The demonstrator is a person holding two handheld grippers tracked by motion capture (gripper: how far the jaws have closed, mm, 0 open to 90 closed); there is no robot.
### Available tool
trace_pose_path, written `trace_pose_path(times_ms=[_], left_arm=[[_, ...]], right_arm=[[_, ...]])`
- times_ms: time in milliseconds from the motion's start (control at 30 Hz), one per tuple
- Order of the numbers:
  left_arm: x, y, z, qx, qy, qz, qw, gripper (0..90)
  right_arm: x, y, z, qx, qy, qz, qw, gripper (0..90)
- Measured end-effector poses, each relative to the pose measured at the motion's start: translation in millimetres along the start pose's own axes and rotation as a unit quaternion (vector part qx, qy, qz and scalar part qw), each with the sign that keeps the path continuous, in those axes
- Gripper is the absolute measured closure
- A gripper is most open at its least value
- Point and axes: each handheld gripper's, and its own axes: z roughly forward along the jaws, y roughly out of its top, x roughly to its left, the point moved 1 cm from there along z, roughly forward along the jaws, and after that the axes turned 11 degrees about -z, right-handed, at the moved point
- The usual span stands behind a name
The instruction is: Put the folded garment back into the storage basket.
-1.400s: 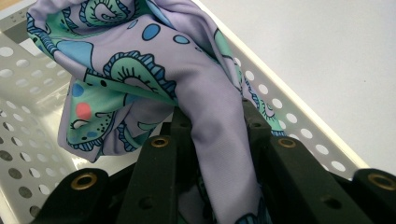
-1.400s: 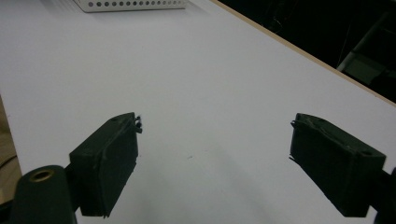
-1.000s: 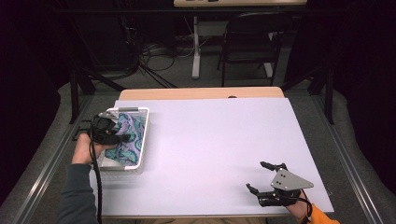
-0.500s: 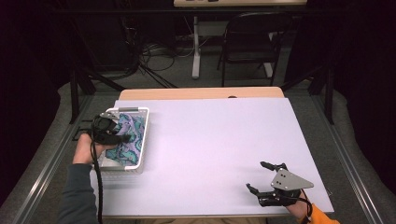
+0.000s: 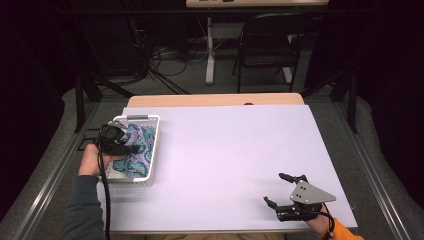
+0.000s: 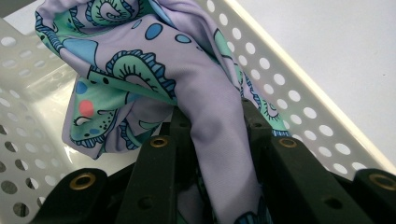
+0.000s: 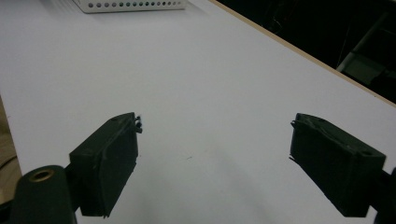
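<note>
From the high view we see our left gripper down in the white basket at the table's left edge, over the patterned cloth that lies inside it. That view cannot show how the jaws stand. The left gripper view can: a lilac fold of the cloth runs down between the two black jaws, which are pinched tight on it, with the rest of the cloth bunched against the basket's perforated wall.

Our right gripper sits near the table's front right corner, well apart from the basket. From above we make out its grey plate and spread fingers; the right gripper view shows the jaws standing wide with nothing but bare white tabletop between them, and the basket's end far off at the top edge.
</note>
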Motion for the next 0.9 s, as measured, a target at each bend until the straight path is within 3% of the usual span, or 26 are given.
trace_pose_path(times_ms=[233,467,900], left_arm=[[3.5,-1.0,1.5,0.005,-0.001,-0.009,0.9999,72.3],[6.9,-2.1,1.9,0.014,0.010,-0.021,0.9996,72.0],[13.1,-5.7,4.3,0.027,0.026,-0.056,0.9977,70.3]], right_arm=[[-0.1,0.0,0.0,0.000,-0.001,0.000,1.0000,14.6],[0.0,0.0,0.0,0.000,-0.001,0.000,1.0000,14.6],[0.0,-0.1,0.1,0.000,0.000,0.000,1.0000,14.6]])
